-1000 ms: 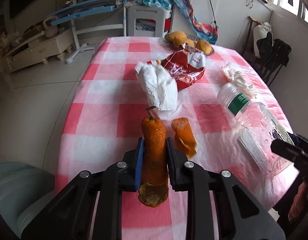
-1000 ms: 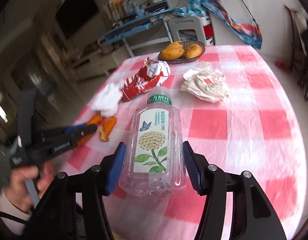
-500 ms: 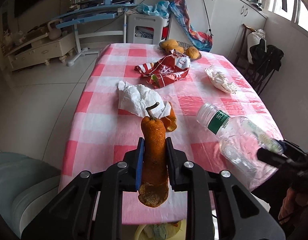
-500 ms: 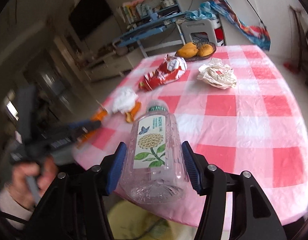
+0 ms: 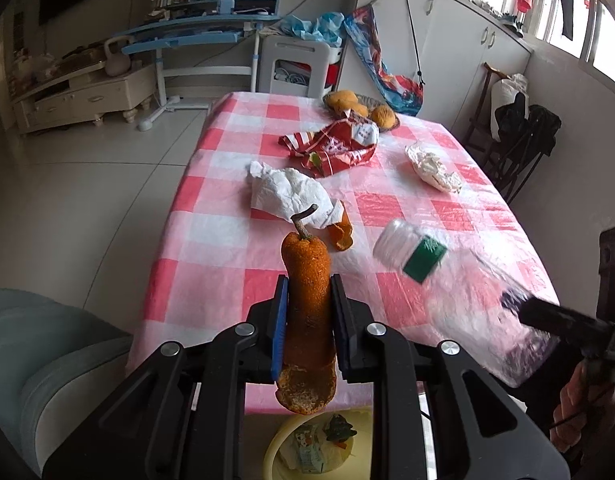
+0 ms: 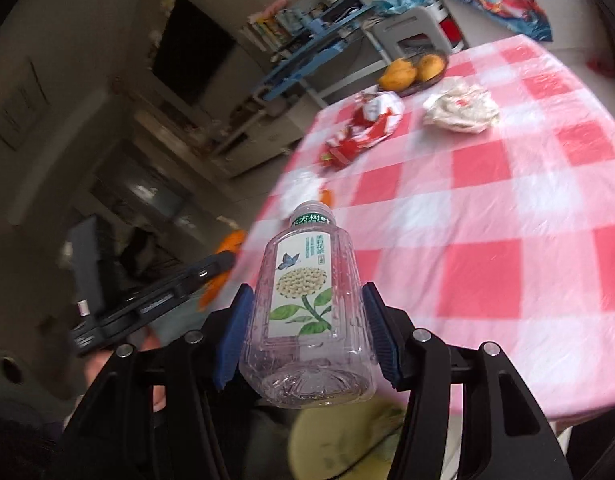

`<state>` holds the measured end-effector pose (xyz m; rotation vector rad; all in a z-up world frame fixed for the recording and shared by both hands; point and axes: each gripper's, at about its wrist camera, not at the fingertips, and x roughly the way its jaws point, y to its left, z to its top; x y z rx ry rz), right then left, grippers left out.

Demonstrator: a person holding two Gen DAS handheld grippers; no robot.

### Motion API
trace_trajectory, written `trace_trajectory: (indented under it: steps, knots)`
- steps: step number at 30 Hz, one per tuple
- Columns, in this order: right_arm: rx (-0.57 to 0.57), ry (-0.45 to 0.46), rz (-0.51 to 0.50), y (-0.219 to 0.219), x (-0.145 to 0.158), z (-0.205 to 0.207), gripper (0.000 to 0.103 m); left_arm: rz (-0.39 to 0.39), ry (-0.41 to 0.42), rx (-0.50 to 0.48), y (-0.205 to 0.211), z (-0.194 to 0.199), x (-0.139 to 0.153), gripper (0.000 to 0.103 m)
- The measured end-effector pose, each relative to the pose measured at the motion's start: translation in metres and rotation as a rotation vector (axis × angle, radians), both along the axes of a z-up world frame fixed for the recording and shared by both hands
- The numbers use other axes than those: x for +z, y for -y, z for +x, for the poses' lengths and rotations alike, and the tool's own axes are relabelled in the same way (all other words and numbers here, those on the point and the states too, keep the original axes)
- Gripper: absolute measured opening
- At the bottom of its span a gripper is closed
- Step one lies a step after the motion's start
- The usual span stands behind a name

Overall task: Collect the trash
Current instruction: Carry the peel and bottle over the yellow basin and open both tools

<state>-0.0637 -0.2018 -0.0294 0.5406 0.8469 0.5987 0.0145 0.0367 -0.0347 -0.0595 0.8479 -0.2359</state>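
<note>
Orange peel [image 5: 307, 304] clamped in left gripper [image 5: 307, 320] jaws, plastic bottle [image 6: 307, 312] clamped in right gripper [image 6: 307, 332] jaws. Both now drawn back past the near desk [image 5: 227, 264] edge; a second ago over the cloth. Yellow bin [image 5: 275, 448] directly below: drop probably next. Open air around both loads. Farther out: peel scrap [image 5: 341, 234], tissue [image 5: 287, 192], red wrapper [image 5: 335, 146], crumpled paper [image 5: 431, 166] left to collect.
</note>
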Motion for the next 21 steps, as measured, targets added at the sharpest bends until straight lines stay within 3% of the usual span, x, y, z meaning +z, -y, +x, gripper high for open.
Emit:
trace_trajectory:
  steps: [4, 9, 13, 17, 21]
  knots:
    - [0.092, 0.012, -0.004, -0.02, 0.009, -0.023, 0.055, 0.003, 0.019, 0.013, -0.006, -0.011, 0.009, 0.02]
    - [0.266, 0.028, -0.094, -0.06, 0.012, -0.06, 0.055, 0.019, 0.041, 0.022, -0.013, -0.035, 0.018, 0.02]
    - [0.388, 0.015, -0.198, -0.092, -0.006, -0.086, 0.056, 0.034, 0.03, 0.006, -0.012, -0.057, 0.015, 0.02]
    - [0.38, -0.013, -0.245, -0.101, -0.026, -0.093, 0.057, 0.051, -0.006, -0.02, -0.004, -0.079, 0.001, 0.02]
    - [0.303, 0.001, -0.288, -0.09, -0.026, -0.095, 0.071, 0.067, -0.05, -0.059, 0.006, -0.101, -0.016, 0.02]
